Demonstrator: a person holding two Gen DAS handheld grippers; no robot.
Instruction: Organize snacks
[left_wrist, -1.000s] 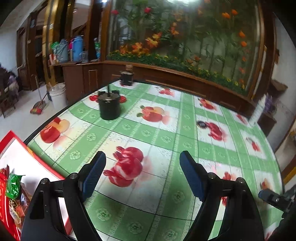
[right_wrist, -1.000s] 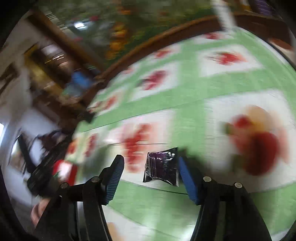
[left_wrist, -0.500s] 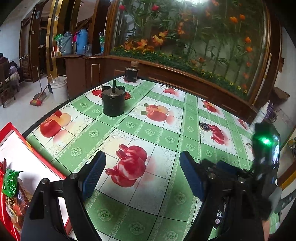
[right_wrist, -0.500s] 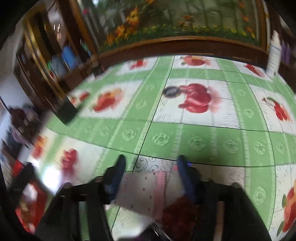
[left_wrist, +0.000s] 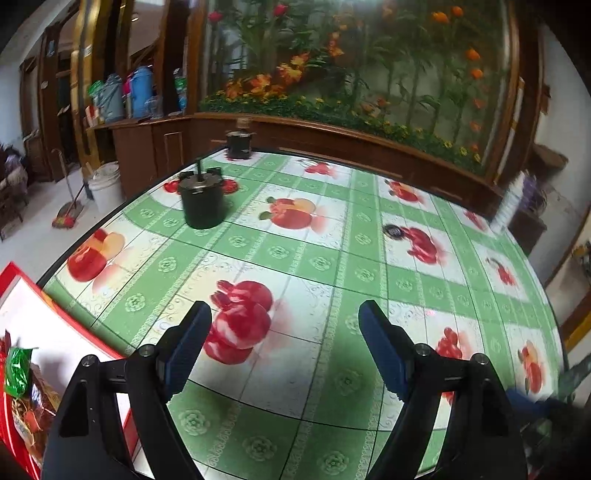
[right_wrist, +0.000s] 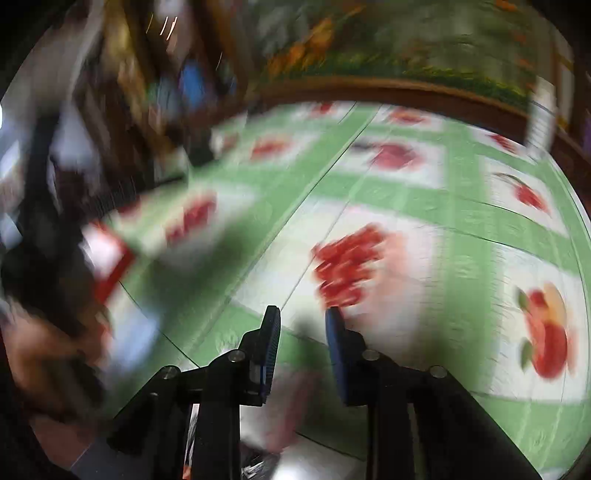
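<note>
Snack packets (left_wrist: 20, 384), one green and the rest brownish, lay in a red-rimmed box (left_wrist: 48, 325) at eight o'clock in the left wrist view, at the table's near left edge. The left gripper (left_wrist: 284, 343) hung just beside that box with its jaws spread wide and only the fruit-printed green tablecloth (left_wrist: 325, 266) between them. A black pot (left_wrist: 202, 201) stood on the cloth at eleven o'clock, and a smaller dark pot (left_wrist: 239, 144) sat at the table's far edge towards twelve. The right wrist view was badly blurred. There the right gripper (right_wrist: 303, 332) had just been closing, its jaws now narrow but still apart; whether they pinched anything could not be told. Something pale and reddish smeared low between its fingers (right_wrist: 338, 354), too blurred to name.
</note>
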